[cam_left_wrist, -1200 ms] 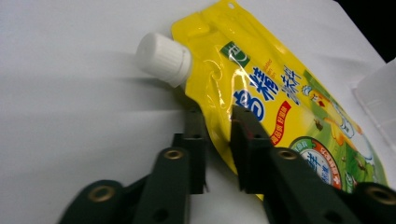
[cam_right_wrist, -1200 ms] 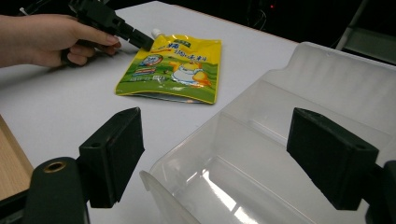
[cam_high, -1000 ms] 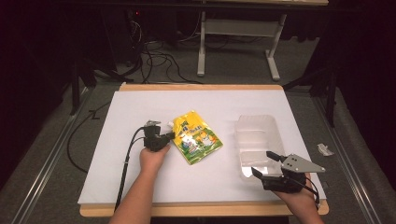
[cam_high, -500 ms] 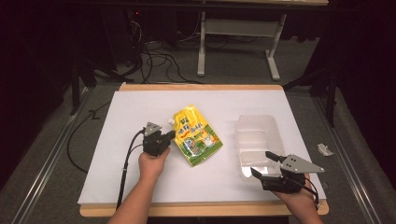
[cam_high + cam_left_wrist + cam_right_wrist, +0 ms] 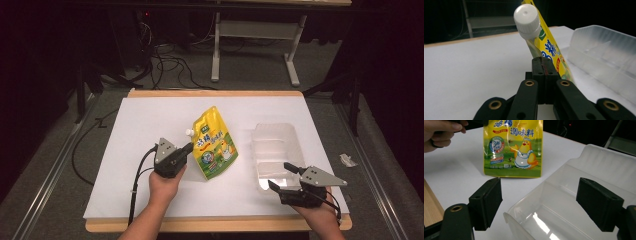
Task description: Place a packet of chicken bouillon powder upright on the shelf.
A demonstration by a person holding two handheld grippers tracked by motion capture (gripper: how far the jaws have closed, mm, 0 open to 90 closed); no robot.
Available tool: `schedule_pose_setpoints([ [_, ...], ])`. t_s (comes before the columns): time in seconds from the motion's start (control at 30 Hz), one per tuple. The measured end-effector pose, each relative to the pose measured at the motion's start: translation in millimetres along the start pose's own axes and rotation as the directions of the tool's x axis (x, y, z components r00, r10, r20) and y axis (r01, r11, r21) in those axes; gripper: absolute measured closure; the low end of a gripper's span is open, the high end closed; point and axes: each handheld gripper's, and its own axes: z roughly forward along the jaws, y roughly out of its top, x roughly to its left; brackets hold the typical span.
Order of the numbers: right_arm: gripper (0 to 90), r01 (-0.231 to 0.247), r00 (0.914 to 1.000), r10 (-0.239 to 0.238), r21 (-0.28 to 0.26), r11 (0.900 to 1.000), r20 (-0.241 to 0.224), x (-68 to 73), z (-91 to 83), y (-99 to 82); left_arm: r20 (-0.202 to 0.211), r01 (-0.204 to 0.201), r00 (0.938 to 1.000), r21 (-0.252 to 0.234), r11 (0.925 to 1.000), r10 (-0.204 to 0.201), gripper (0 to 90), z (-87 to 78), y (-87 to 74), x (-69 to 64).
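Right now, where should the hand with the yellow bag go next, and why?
Probably sideways toward the clear tray. The left gripper is shut on the yellow pouch, already lifted at its edge, and the right gripper waits open at the tray's near end.

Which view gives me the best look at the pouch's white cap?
The left gripper view: the white cap is close, sharp and unobstructed, above the shut left gripper pinching the yellow pouch. The high view shows it as a small white dot. The right gripper view cuts it off.
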Motion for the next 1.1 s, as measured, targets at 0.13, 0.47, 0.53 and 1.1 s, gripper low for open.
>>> schedule_pose_setpoints([
  [0.13,21.1,0.005,1.0,-0.005,-0.004,1.0,0.0,-0.5,0.4,-0.1,0.02,-0.061,0.9979,-0.022,0.9979,0.062,90.0,-9.3,3.2,-15.7],
  [0.47,21.3,0.006,1.0,-0.006,0.0,1.0,-0.002,2.7,2.1,-0.4,0.053,-0.108,0.9922,-0.09,0.9902,0.113,90.0,-20.6,-3.6,-39.7],
  [0.53,21.3,0.005,1.0,-0.005,0.002,1.0,-0.004,3.3,2.8,-0.7,0.057,-0.091,0.9936,-0.101,0.9907,0.097,90.0,-21.0,-5.5,-40.0],
  [1.1,21.0,-0.004,0.9998,0.004,0.007,1.0,-0.018,8.1,8.8,0.7,0.077,-0.106,0.9904,-0.117,0.9875,0.115,90.0,-23.3,-8.2,-43.9],
])
